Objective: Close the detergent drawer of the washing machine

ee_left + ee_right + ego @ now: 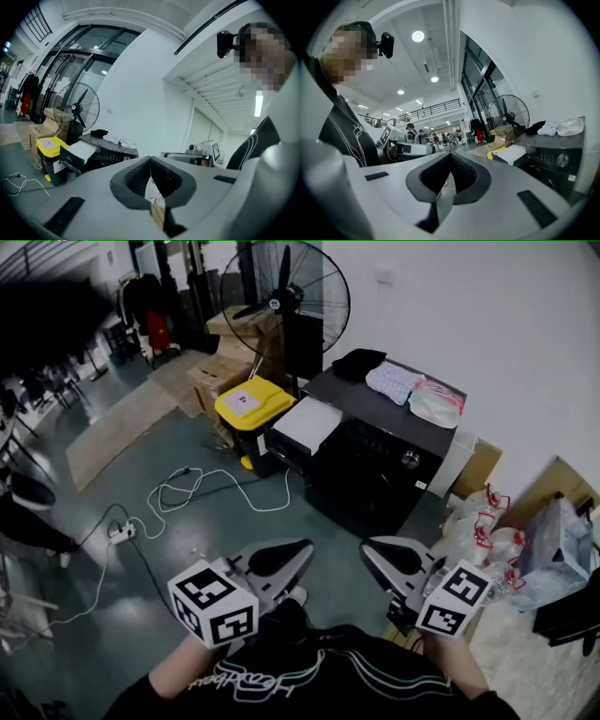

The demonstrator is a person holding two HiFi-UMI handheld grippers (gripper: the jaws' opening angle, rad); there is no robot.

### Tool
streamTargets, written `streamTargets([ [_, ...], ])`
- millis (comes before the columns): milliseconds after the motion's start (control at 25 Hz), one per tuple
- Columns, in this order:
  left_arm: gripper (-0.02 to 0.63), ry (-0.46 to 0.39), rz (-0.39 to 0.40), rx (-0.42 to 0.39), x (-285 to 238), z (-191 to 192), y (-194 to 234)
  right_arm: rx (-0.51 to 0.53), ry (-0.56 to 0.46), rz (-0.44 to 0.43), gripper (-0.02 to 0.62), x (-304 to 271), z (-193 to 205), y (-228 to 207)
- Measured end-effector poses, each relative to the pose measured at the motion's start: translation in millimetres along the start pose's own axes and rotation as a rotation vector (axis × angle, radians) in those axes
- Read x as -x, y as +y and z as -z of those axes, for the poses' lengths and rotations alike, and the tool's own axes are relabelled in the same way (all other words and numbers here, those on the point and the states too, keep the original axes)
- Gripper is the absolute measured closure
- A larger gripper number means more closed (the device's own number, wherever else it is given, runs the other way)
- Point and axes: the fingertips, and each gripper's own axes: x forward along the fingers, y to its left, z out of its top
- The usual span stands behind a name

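Left tongs point(302, 551) and right tongs point(367, 549), each closed on nothing, hang side by side above the grey-green floor point(187, 521). Well ahead of both, the white detergent drawer point(307, 423) juts open from the black front-loading washing machine point(375, 465). Beyond the left tongs, beside the drawer, stands a yellow-lidded bin point(253, 404); atop the machine lie what appear to be folded cloths point(394, 381)

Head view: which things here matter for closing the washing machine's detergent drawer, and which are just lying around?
For the job: washing machine; pulled-out detergent drawer; left tongs; right tongs, both shut and empty.

Lying about: yellow bin; fan; clothes on the machine's top; cardboard boxes; floor cable; plastic bags.
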Motion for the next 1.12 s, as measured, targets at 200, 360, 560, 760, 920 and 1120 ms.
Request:
streamTargets([
  [200, 0.583, -0.010, -0.005, 0.013, -6, 1, 21, 0.003, 0.009, 0.009, 0.569, -12, 3, -14],
  [360, 0.581, -0.012, -0.002, 0.028, -19, 0, 43, -0.001, 0.000, 0.068, 0.569, -21, 2, -38],
  [560, 0.582, -0.004, -0.003, 0.038, -35, -7, 78, -0.017, -0.002, 0.101, 0.569, -43, 1, -67],
  [760, 0.583, 0.020, -0.007, 0.053, -51, -15, 122, -0.044, -0.007, 0.117, 0.569, -71, -3, -99],
  [920, 0.583, 0.038, -0.010, 0.047, -68, -27, 164, -0.072, -0.019, 0.130, 0.568, -98, -12, -127],
  [1120, 0.581, 0.062, -0.007, 0.085, -89, -38, 220, -0.120, -0.020, 0.163, 0.568, -129, -19, -164],
])
